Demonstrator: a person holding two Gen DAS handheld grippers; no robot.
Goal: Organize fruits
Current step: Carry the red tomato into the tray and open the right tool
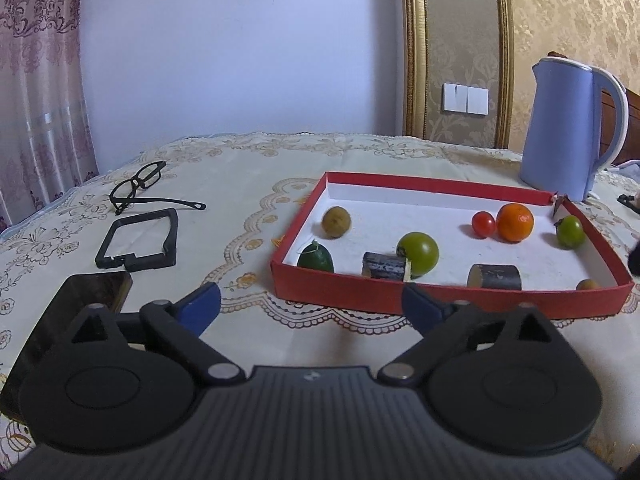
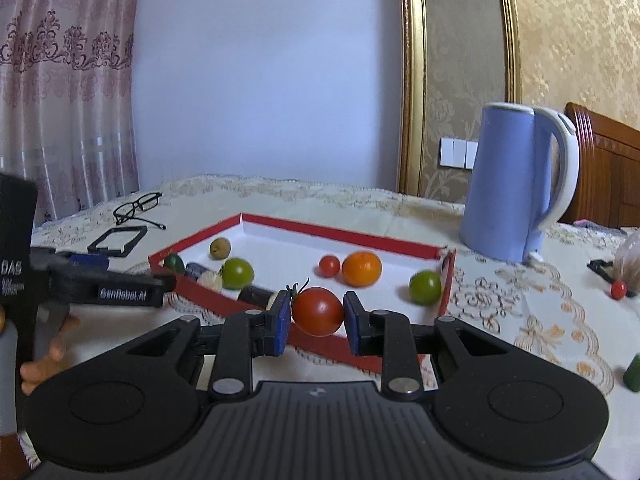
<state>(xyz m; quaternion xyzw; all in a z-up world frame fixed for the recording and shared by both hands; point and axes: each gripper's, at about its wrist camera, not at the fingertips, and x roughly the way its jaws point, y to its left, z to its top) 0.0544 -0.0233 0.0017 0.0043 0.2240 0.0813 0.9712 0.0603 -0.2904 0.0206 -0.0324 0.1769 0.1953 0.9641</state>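
- Left wrist view: left tongs spread wide apart, empty, hovering over the tabletop just short of the red tray.
- Already in the tray: brown round fruit, dark green piece, big green fruit, cherry tomato, orange, small green fruit, plus two dark cut cylinders. Something small and yellowish at the near-right corner, too cut off to identify.
- Off to the left, not fruit: glasses, black frame, phone. Blue kettle behind the tray.
- Right wrist view: right tongs clamped on a red tomato, carried above the tray's near wall, not yet set down.
- Still loose on the tabletop to the right: small red fruit by a clear bag, green item at the frame edge.
- Judgement: most fruit is in; this tomato's drop-off and likely those two strays remain.
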